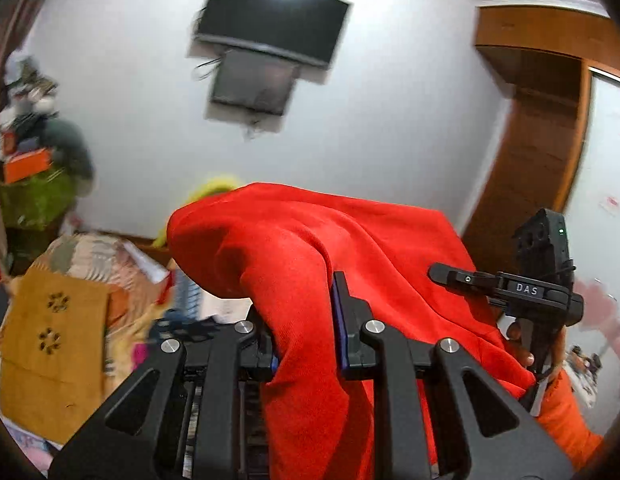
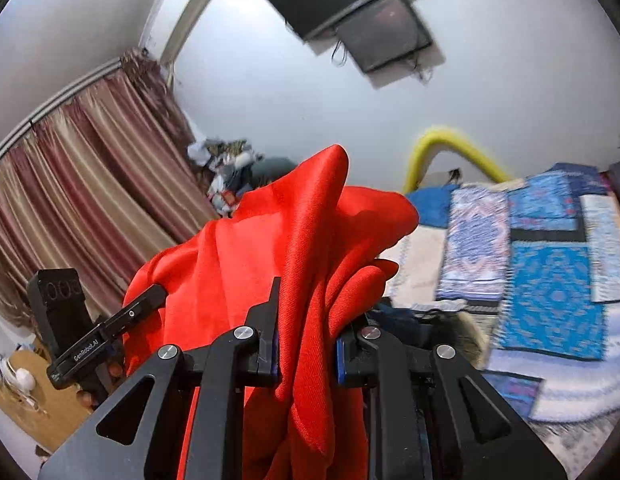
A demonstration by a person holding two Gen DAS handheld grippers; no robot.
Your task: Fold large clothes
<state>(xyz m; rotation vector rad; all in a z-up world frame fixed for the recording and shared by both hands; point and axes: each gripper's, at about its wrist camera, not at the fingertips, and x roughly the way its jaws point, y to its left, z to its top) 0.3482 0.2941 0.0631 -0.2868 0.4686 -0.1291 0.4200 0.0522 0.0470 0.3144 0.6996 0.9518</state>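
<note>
A large red garment (image 1: pixel 294 248) hangs lifted in the air, held up between both grippers. In the left wrist view my left gripper (image 1: pixel 306 344) is shut on a bunched fold of it, and the cloth drapes over and past the fingers. At the right of that view the right gripper (image 1: pixel 521 292) shows in a hand, against the garment's other edge. In the right wrist view my right gripper (image 2: pixel 306 356) is shut on a thick fold of the red garment (image 2: pixel 270 240), which rises in a peak above the jaws. At lower left of that view is the left gripper (image 2: pixel 90 340).
A bed with a blue patterned quilt (image 2: pixel 549 272) lies below at the right. A television (image 1: pixel 270 16) hangs on the white wall. Striped curtains (image 2: pixel 70 184), a cluttered pile of things (image 1: pixel 26 140), a wooden wardrobe (image 1: pixel 529 128) and a mustard cloth (image 1: pixel 50 340) surround the space.
</note>
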